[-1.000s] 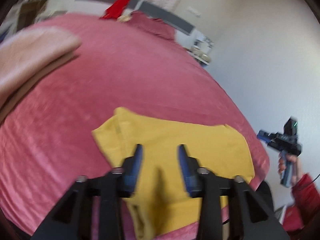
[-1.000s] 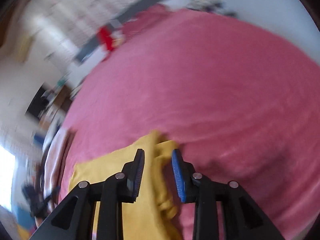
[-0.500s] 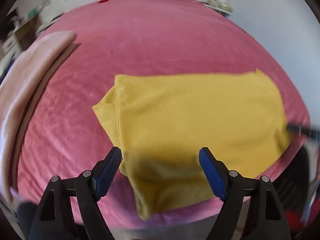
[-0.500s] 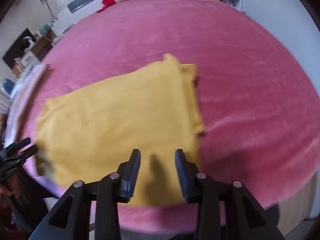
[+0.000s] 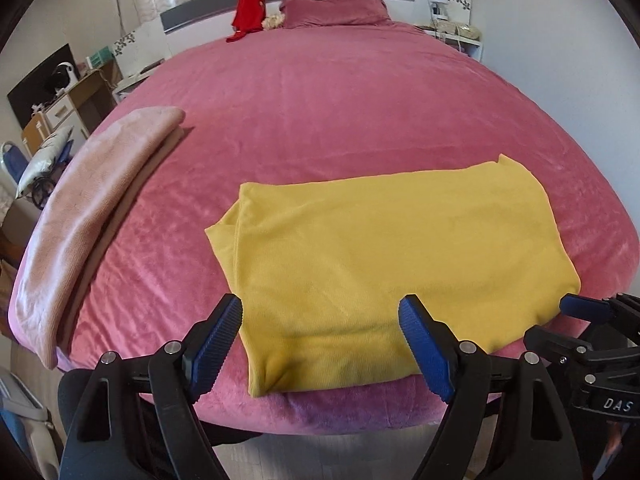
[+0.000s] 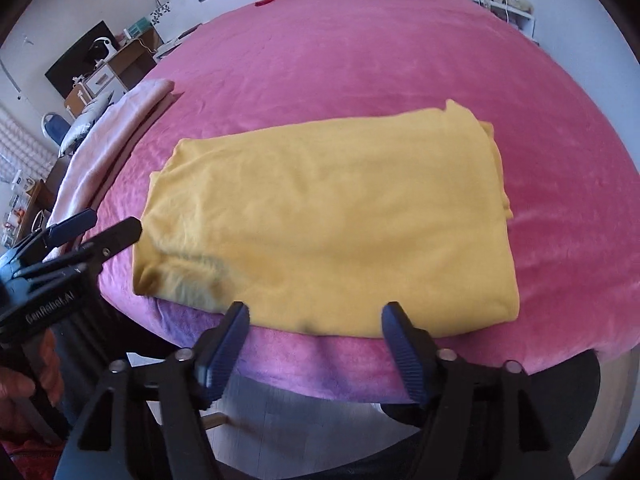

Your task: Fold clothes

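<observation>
A: Tongs status?

B: Both released, nothing held. Left tongs (image 5: 320, 344) spread wide and pulled back off the near bed edge, vs. half a sec ago when they sat lower over the cloth. Right tongs (image 6: 316, 340) were narrow a sec ago and half a sec ago; now spread wide too, also backed off.

A: So what does that mean for the job?

B: My read: the fold on the yellow garment (image 5: 384, 264) is laid down and let go. It sits flat as a tidy rectangle, no corner lifted. A sec ago both tongs were right on it w/ the cloth bunched at one end; that's smoothed now. Prob. this piece is done or close to it, maybe one more fold across if they want it smaller.

A: Where's the garment rel. to the tongs?

B: Just ahead of both, not touching either. Its near edge runs along the near rim of the bed (image 5: 340, 112). In the left view the left-hand pad lines up w/ the garment's near-left corner; the other pad is over the near edge further right. In the right view the garment (image 6: 328, 208) is centred beyond the gap, its near edge just past the pad tips. Each tool shows at the edge of the other's view, flanking the garment.

A: Anything else near it?

B: Folded pink cloth (image 5: 92, 208) left of the garment, apart from it. Red item (image 5: 248, 8) and pillow (image 5: 332, 10) far beyond it, at the headboard.
</observation>
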